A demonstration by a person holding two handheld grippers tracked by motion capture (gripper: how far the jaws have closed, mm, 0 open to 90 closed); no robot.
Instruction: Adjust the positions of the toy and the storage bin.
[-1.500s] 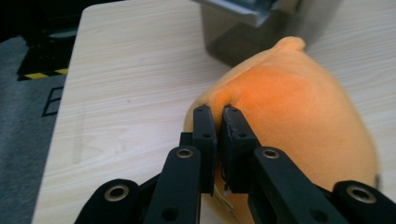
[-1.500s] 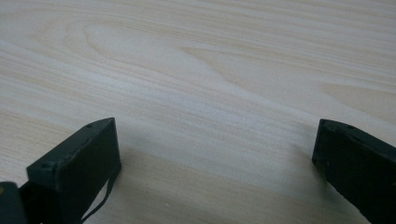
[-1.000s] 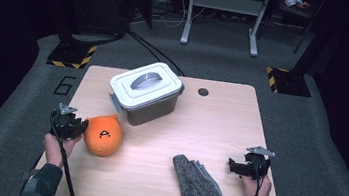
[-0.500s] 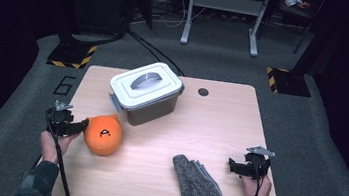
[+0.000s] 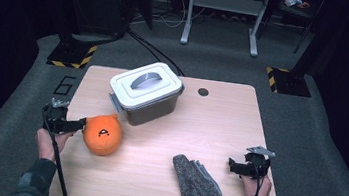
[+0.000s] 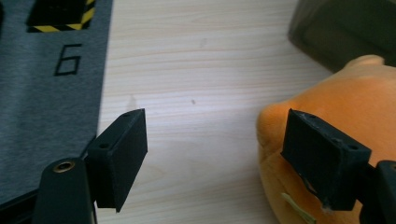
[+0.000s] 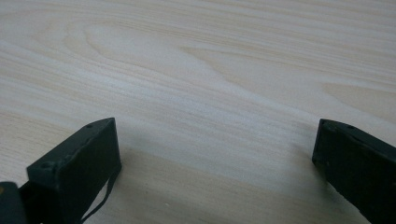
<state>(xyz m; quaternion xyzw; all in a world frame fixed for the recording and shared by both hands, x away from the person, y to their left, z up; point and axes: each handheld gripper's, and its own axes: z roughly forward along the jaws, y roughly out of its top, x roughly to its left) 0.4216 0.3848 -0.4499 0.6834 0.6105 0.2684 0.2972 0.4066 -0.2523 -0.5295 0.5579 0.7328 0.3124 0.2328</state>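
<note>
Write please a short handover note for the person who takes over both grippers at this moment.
Left gripper: open, jaws have just been opening, nothing between them; one jaw lies against the round orange plush toy at the table's left edge.
Right gripper: open, low over the bare light wooden table, holding nothing.
Grey plastic box with closed white lid: behind the toy.
Dark grey felt piece: near front edge, untouched.
Done: nothing visibly packed.
Left: probably grasping the toy; the lid is still on.

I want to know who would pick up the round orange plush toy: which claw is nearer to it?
Left. The left claw sits right at the round orange plush toy, its jaws just opened with bare table between them. The right claw rests far across the table, beyond the grey felt pouch.
</note>
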